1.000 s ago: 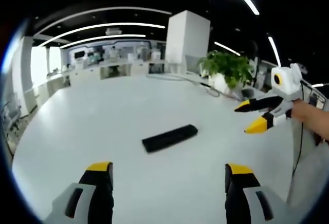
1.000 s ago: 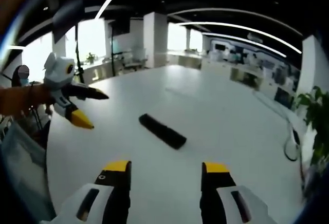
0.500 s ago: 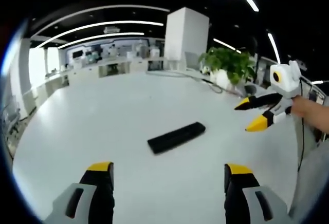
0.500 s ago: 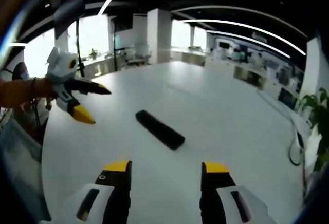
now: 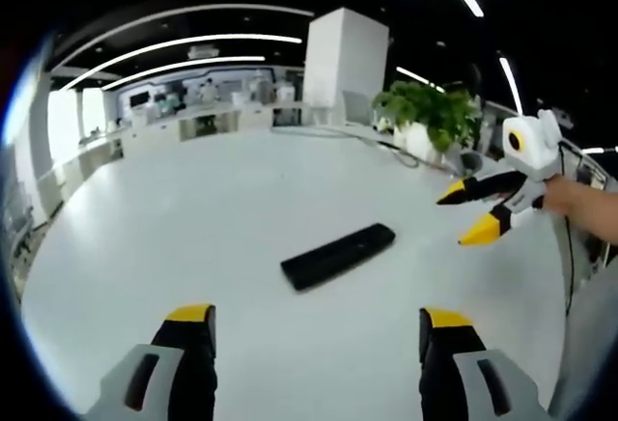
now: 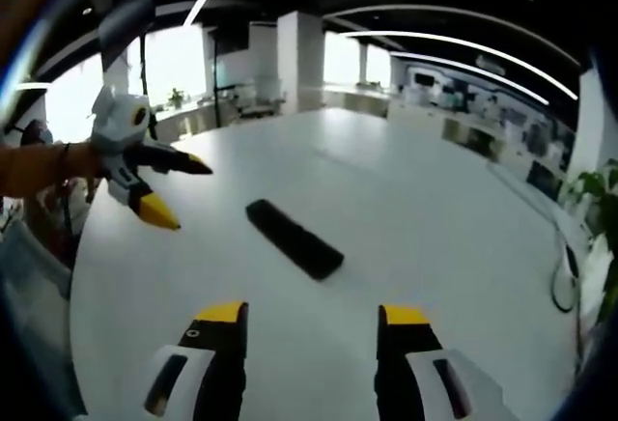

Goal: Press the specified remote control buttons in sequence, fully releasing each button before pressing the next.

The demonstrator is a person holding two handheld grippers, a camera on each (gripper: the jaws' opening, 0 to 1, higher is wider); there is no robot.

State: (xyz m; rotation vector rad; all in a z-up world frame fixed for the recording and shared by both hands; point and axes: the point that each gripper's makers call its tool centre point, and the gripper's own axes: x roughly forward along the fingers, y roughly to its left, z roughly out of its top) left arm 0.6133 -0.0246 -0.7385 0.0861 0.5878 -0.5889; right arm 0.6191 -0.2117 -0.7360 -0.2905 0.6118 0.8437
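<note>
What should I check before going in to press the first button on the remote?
1. Remote in sight in both views: ok; it lies flat on the white table.
2. Nothing on or beside the remote: ok; bare table all round it.
3. Left tool free: ok; jaws apart, nothing between them, short of the remote.
4. Right tool free: ok; jaws apart and empty, held above the table, off the remote.
5. Buttons readable: cannot tell; the remote shows only as a dark bar.
6. Which end faces which tool: cannot tell from these views.
</note>
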